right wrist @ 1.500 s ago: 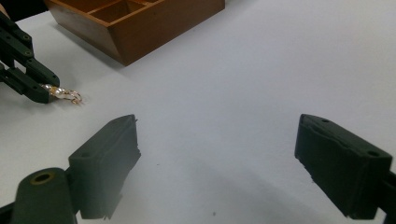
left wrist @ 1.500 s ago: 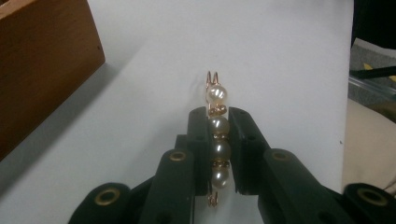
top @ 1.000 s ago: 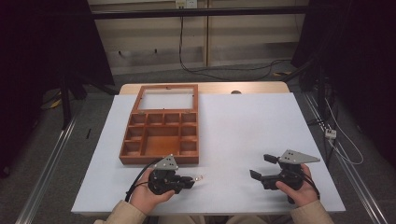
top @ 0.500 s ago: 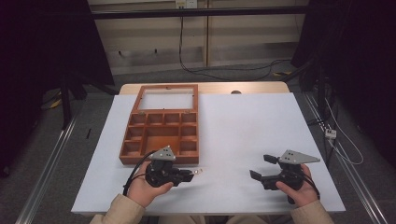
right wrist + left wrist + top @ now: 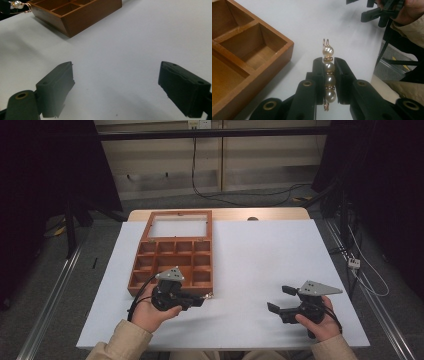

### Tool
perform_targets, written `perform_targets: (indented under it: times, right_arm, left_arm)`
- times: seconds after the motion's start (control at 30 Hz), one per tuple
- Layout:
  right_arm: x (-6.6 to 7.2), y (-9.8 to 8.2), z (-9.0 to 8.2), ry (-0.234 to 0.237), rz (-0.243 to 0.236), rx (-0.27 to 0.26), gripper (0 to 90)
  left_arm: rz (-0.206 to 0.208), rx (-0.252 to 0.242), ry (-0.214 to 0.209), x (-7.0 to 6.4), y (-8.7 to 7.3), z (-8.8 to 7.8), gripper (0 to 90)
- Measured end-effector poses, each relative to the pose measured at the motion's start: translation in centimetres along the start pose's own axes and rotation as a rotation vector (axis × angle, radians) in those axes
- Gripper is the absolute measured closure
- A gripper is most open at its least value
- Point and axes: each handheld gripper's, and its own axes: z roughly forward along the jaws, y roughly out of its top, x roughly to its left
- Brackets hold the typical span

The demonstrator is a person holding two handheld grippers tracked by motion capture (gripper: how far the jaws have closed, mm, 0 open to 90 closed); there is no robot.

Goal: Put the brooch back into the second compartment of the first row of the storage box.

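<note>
The left gripper [image 5: 328, 75] is clenched on a pearl hairpin [image 5: 328, 72] — pearls lined up between its jaws, gold tip poking out ahead — just beside the wooden box [image 5: 249, 62], near its front corner, above the white table [image 5: 352, 30].

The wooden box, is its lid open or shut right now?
Open. The wooden box has its glass-paned lid laid flat behind it, and its compartments are exposed from above.

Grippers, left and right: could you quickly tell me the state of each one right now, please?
Left gripper: shut on the pearl hair clip, held off the table beside the wooden box.
Right gripper: open, holding nothing, over the white table.
</note>
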Motion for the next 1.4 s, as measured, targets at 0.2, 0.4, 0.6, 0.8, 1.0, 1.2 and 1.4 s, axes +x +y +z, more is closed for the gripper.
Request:
perform_targets:
  times: [0.2, 0.4, 0.6, 0.8, 1.0, 1.2, 1.4]
  right_arm:
    - [0.0, 0.0, 0.0, 0.006, -0.002, 0.000, 12.8]
    - [0.1, 0.1, 0.0, 0.006, -0.004, 0.000, 12.7]
    - [0.1, 0.0, 0.0, 0.009, -0.006, 0.001, 12.7]
    - [0.1, 0.0, 0.0, 0.009, -0.011, 0.004, 12.7]
    - [0.2, 0.0, 0.0, 0.012, -0.013, 0.006, 12.7]
    - [0.1, 0.0, 0.1, 0.013, -0.013, 0.007, 12.7]
    - [0.2, 0.0, 0.1, 0.015, -0.015, 0.006, 12.6]
  left_arm:
    - [0.010, 0.006, 0.010, 0.1, 0.7, -0.2, 80.2]
    - [0.014, 0.005, 0.020, 0.3, 1.3, -0.5, 80.1]
    - [0.020, 0.007, 0.039, 0.6, 1.9, -1.0, 80.2]
    - [0.017, 0.007, 0.055, 1.0, 2.4, -1.4, 80.2]
    - [0.011, 0.002, 0.071, 1.5, 2.7, -1.7, 80.2]
    - [0.002, -0.012, 0.083, 2.1, 3.0, -2.3, 80.2]
    - [-0.009, -0.013, 0.104, 2.7, 3.0, -2.6, 80.2]
